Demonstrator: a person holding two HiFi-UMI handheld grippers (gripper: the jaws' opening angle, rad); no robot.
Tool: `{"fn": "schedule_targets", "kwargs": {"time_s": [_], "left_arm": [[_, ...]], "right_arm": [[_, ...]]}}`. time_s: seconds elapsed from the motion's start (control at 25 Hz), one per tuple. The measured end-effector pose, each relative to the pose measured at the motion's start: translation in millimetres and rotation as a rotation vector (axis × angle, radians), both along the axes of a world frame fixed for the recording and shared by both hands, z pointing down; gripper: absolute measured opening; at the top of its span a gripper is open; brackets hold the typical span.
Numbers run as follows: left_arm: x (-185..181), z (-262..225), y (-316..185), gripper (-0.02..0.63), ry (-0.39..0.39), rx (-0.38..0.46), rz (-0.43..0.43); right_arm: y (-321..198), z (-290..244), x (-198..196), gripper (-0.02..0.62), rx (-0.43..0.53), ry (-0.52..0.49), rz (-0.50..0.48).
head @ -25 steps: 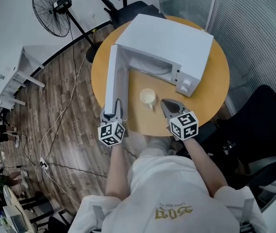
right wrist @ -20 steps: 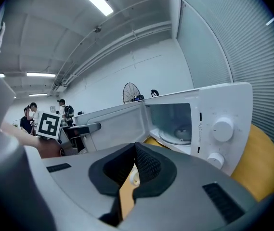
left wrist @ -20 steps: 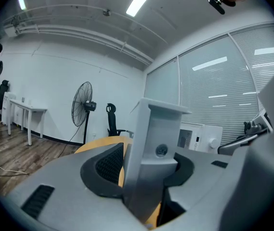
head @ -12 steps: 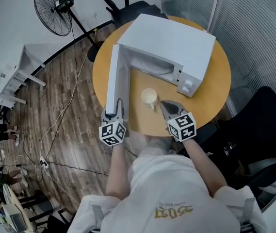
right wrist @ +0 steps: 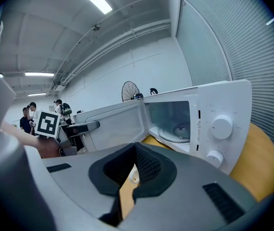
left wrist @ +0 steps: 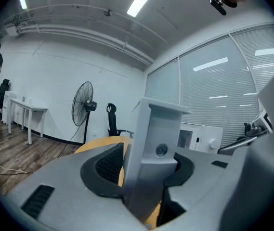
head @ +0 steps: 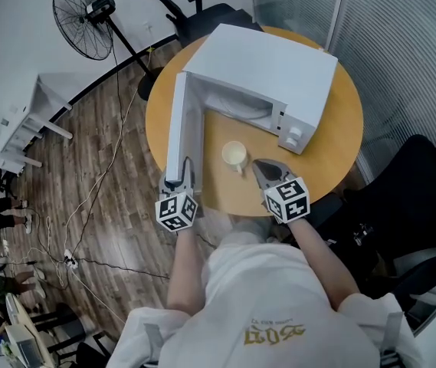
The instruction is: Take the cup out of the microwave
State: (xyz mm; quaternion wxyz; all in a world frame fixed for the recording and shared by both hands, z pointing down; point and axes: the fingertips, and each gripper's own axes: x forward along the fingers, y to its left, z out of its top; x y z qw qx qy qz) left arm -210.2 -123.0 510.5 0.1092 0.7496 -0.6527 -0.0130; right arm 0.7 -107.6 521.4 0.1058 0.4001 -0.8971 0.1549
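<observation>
The white microwave (head: 267, 67) stands on the round wooden table (head: 332, 159), and its door (head: 178, 129) is swung wide open toward me on the left. A pale cup (head: 234, 155) rests on the table in front of the open cavity (right wrist: 175, 124), which holds only its glass plate. My left gripper (head: 179, 176) is shut on the door's free edge (left wrist: 153, 143), which fills the space between its jaws. Just right of the cup, my right gripper (head: 262, 165) is shut with nothing in it and stands apart from the cup.
A standing fan (head: 80, 25) and an office chair (head: 202, 10) are on the wooden floor beyond the table. A white desk (head: 26, 121) stands at the left. Glass walls with blinds (head: 401, 44) close the right side. People stand far off (right wrist: 28, 114).
</observation>
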Motion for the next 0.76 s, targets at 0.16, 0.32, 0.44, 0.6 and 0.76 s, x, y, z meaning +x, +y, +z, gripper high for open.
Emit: {"fn": "schedule_targets", "kwargs": {"time_s": [0.16,0.32,0.44,0.6,0.76], "left_arm": [[0.8,1.2,-0.6,0.19,0.001,-0.002,-0.003],[2.2,0.8,-0.4,0.19,0.003,0.001,-0.003],[1.8,1.6,0.4,0.192,0.002,0.007,-0.004],[1.0,1.0,2.2,0.192,0.005,0.005,-0.006],[3.5,-2.4,4.3,0.192,0.007,0.003,-0.003]], "right_arm": [[0.2,2.5,3.1,0.012,0.005,0.022,0.0],[3.4,1.4,-0.8,0.012,0.01,0.022,-0.017],[5.7,5.2,-4.7,0.012,0.007,0.027,-0.029],[9.2,5.3,-10.9,0.012,0.007,0.042,-0.053],[11.3,1.3,-10.8,0.012,0.003,0.044,-0.06]]}}
